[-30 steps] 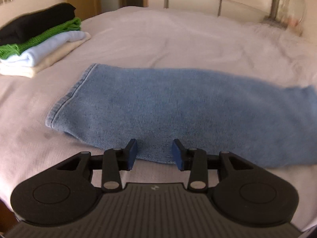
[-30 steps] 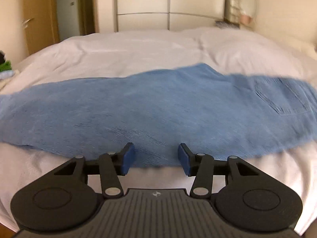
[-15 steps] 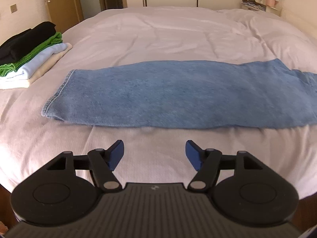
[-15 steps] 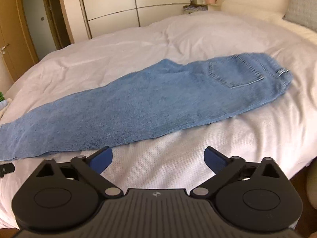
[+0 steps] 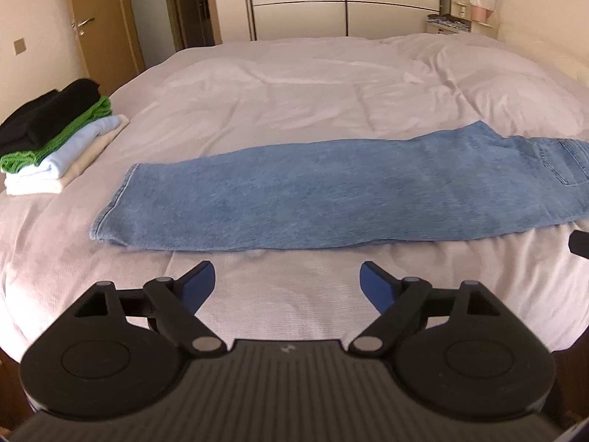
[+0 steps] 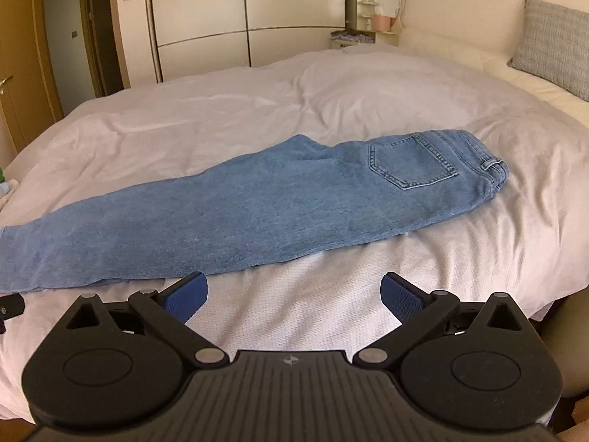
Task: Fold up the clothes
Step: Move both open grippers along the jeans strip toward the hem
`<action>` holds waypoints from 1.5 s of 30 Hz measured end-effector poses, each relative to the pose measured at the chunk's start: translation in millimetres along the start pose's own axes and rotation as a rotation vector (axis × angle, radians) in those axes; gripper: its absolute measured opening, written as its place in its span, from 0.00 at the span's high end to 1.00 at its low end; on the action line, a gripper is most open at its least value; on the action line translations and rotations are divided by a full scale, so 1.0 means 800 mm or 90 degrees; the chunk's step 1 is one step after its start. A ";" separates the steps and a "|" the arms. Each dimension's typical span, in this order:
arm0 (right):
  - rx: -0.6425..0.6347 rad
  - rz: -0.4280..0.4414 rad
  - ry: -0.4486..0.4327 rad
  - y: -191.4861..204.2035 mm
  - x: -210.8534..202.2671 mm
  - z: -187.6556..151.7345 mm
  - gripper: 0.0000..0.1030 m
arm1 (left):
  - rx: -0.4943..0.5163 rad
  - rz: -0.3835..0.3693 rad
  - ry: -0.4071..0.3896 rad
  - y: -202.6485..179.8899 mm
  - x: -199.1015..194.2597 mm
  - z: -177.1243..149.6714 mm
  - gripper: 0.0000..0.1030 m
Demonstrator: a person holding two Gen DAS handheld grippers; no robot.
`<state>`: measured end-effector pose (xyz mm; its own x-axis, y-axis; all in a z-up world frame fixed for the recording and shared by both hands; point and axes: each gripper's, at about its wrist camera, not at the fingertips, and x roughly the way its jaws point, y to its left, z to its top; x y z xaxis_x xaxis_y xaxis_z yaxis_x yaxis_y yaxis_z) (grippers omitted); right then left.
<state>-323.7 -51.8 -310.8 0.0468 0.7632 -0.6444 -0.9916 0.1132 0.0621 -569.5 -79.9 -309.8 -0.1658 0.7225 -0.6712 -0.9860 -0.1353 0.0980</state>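
You see the blue jeans (image 5: 331, 191) lying flat across the white bed (image 5: 294, 84), folded lengthwise, back pocket up.

Both hand-held grippers, left (image 5: 287, 280) and right (image 6: 293, 291), let go of the jeans (image 5: 331, 191), backing away, left jaws opening.

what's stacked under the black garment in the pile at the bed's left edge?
Under the black garment lie a green knit, a pale blue piece and cream and white pieces, all on the bed. Only folded edges show; anything between layers is hidden.
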 end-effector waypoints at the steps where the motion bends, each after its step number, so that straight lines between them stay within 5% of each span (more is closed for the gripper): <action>1: 0.003 0.000 -0.001 -0.003 -0.001 0.001 0.00 | 0.004 -0.002 0.000 -0.005 -0.001 0.001 0.19; 14: 0.022 -0.006 -0.012 -0.016 0.004 0.017 0.00 | 0.027 -0.009 -0.003 -0.026 0.010 0.026 0.09; 30: -0.007 0.065 0.054 0.059 0.060 0.021 0.00 | -0.074 0.043 0.037 0.084 0.049 0.016 0.05; 38: -0.001 0.113 0.102 0.079 0.099 0.007 0.00 | -0.157 -0.018 0.049 0.151 0.075 -0.016 0.09; 45: 0.064 0.152 0.122 0.064 0.125 0.006 0.00 | -0.348 -0.112 0.056 0.222 0.107 -0.027 0.22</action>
<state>-369.3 33.4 -368.8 -0.2187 0.6430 -0.7340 -0.9545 0.0152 0.2978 -758.5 -56.9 -365.5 0.0251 0.7095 -0.7042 -0.8414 -0.3654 -0.3981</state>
